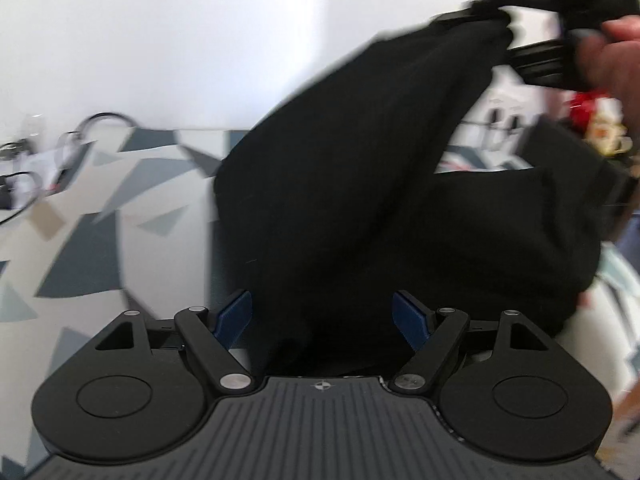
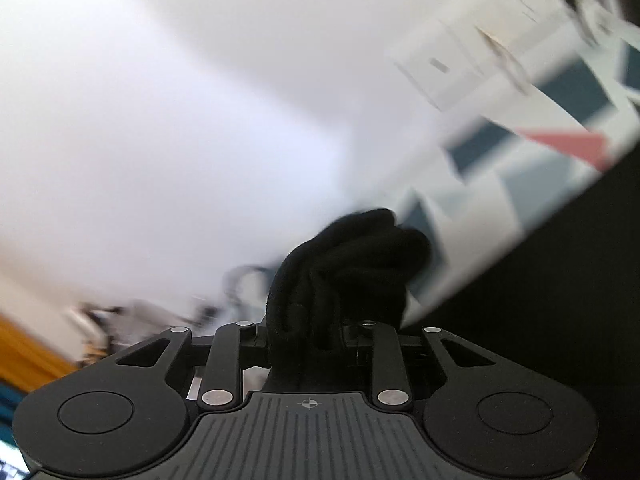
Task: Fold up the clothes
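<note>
A black garment hangs in the air across the left wrist view, over a table with a grey, blue and white geometric cloth. My left gripper is open, its blue pads spread wide, with the cloth's lower part lying between them. My right gripper shows at the top right of the left wrist view, shut on a bunched corner of the garment and holding it up. In the right wrist view the right gripper is shut on a wad of the black garment.
A white wall is behind the table. Cables and small items lie at the table's far left. Red and yellow things sit at the far right. The patterned cloth shows tilted in the right wrist view.
</note>
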The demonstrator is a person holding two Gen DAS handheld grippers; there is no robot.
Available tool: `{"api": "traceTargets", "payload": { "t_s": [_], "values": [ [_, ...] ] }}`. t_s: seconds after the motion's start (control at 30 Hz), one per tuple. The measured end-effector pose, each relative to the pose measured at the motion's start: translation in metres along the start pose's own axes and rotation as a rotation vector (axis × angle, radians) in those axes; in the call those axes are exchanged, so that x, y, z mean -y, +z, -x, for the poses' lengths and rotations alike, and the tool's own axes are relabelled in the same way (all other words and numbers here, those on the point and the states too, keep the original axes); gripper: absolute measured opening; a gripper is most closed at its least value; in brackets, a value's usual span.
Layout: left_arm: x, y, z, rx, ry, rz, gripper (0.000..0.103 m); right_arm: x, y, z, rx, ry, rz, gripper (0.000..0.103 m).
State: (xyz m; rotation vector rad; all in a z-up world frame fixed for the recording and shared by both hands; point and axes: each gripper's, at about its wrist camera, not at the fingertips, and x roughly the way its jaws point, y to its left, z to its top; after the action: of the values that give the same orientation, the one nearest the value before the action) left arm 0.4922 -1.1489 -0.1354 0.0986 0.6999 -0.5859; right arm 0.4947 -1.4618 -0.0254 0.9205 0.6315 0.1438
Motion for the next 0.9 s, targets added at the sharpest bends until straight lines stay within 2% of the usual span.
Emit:
{"api": "traceTargets", "payload": {
  "t_s": [0.03,0.13,0.2,0.3,0.4,0.53,0.67,0.73,0.77,0.8,0.83,0.9],
  "values": [
    [-0.005,-0.001,-0.006,-0.012,0.044,0.028,0.079,0.002,0.001,0.003,-0.003,-0.013,0.015,0.023],
    [-0.017,-0.004,-0.021,-0.056,0.118,0.079,0.079,0.033,-0.006,0.001,-0.043,-0.146,-0.027,0.023],
    [-0.016,-0.008,-0.029,-0.103,0.172,0.035,0.079,0.066,-0.02,-0.002,-0.072,-0.243,-0.087,0.022],
    [-0.017,-0.016,-0.031,-0.122,0.221,-0.006,0.083,0.11,-0.038,0.0,-0.103,-0.334,-0.166,0.022],
    [-0.026,-0.016,-0.03,-0.135,0.237,0.063,0.083,0.13,-0.054,0.003,-0.118,-0.339,-0.209,0.022],
    [-0.034,-0.016,-0.027,-0.124,0.267,0.111,0.083,0.133,-0.064,0.005,-0.12,-0.288,-0.218,0.022],
    [-0.041,-0.016,-0.028,-0.162,0.202,0.147,0.083,0.131,-0.067,-0.003,-0.128,-0.35,-0.123,0.023],
    [-0.047,-0.015,-0.025,-0.192,0.158,0.186,0.083,0.134,-0.073,-0.001,-0.116,-0.381,-0.103,0.033],
    [-0.048,-0.012,-0.018,-0.19,0.146,0.192,0.083,0.134,-0.075,0.003,-0.107,-0.402,-0.094,0.05],
    [-0.049,-0.008,-0.011,-0.187,0.133,0.198,0.082,0.134,-0.078,0.007,-0.097,-0.424,-0.085,0.062],
    [-0.049,-0.005,-0.004,-0.185,0.121,0.203,0.08,0.135,-0.08,0.012,-0.098,-0.42,-0.084,0.062],
    [-0.037,0.004,0.012,-0.149,0.127,0.126,0.079,0.139,-0.081,0.025,-0.136,-0.369,-0.101,0.067]
  ]
}}
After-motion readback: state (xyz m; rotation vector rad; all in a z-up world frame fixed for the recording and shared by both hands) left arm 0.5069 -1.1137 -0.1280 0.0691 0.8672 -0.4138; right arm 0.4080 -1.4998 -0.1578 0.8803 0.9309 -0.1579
